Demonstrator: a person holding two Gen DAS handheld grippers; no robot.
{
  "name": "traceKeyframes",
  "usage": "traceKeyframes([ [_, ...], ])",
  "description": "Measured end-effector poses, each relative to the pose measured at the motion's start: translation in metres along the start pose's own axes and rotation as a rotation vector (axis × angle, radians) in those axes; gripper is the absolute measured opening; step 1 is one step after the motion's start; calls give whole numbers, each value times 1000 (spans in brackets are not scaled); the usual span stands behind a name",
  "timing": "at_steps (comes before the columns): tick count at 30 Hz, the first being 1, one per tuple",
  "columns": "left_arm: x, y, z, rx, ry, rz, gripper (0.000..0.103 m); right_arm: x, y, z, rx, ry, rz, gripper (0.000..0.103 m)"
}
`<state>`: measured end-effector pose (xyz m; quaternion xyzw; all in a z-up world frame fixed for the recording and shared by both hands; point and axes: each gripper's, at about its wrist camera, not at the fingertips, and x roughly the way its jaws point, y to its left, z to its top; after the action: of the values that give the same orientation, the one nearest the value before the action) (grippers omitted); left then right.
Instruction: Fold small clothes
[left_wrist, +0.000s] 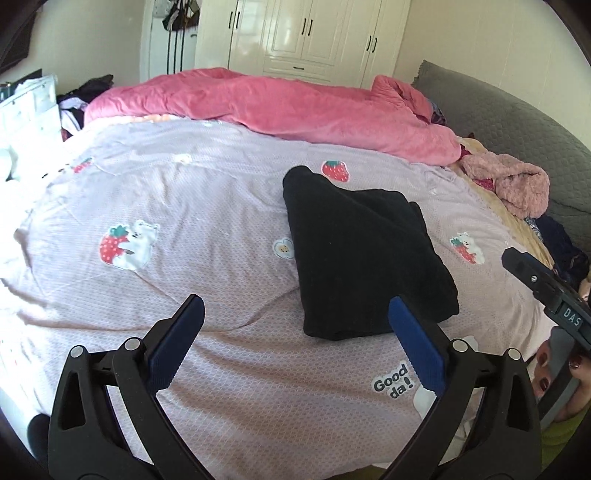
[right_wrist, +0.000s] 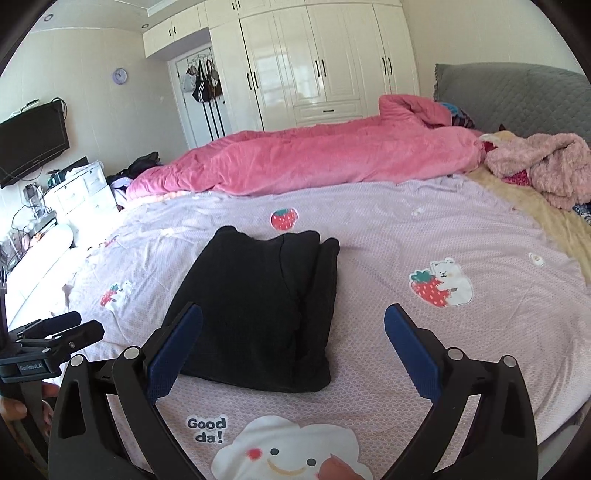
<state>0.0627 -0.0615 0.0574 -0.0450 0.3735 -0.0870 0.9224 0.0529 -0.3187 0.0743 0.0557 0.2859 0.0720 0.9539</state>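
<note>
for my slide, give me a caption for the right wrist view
Open right gripper above a folded black garment on a strawberry-print bedspread.

"Good da!" on bedsheet (right_wrist: 369, 236)

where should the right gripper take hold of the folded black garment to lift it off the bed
Grip the near right corner of the black garment, coming in low from the near side. The stacked layers end there in a thick rounded edge facing the right gripper, whose jaws are wide open, so one pinch would likely catch all the layers; the far edge looks uneven.
</note>
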Motion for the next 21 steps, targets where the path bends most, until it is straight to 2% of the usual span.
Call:
traceKeyframes([
  [14,-20,9,-23,-15,-39,28,94,-33,17,-31,-11,-95,-27,98],
  [21,-22,12,-37,-4,-17,29,94,-33,22,-49,-7,-75,-30,98],
])
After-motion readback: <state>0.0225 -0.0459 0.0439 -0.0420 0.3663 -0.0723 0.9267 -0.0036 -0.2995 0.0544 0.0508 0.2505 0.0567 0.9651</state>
